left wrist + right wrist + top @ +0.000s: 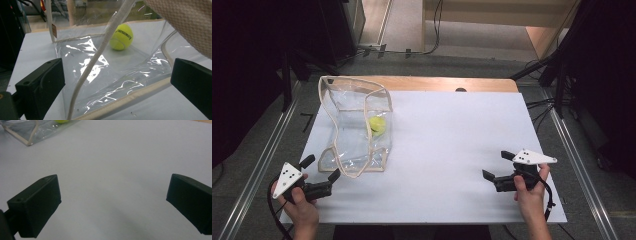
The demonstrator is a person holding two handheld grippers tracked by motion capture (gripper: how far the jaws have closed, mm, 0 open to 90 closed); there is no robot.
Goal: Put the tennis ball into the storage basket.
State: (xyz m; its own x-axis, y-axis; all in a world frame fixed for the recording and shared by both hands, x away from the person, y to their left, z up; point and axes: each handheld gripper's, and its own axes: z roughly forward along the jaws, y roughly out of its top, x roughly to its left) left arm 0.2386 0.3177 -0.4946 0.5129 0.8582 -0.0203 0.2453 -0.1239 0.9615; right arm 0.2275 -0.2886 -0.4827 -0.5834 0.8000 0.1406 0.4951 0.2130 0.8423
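Clear plastic bag (356, 125) with beige trim stands on the white table (452, 150), far left. Inside: one yellow-green tennis ball (377, 124) on the bag floor. Left gripper (319, 169) just beside the bag's near edge, jaws spread, holding nothing. Right gripper (495, 165) well apart, jaws spread over bare table. Ball lettering too blurred to read.
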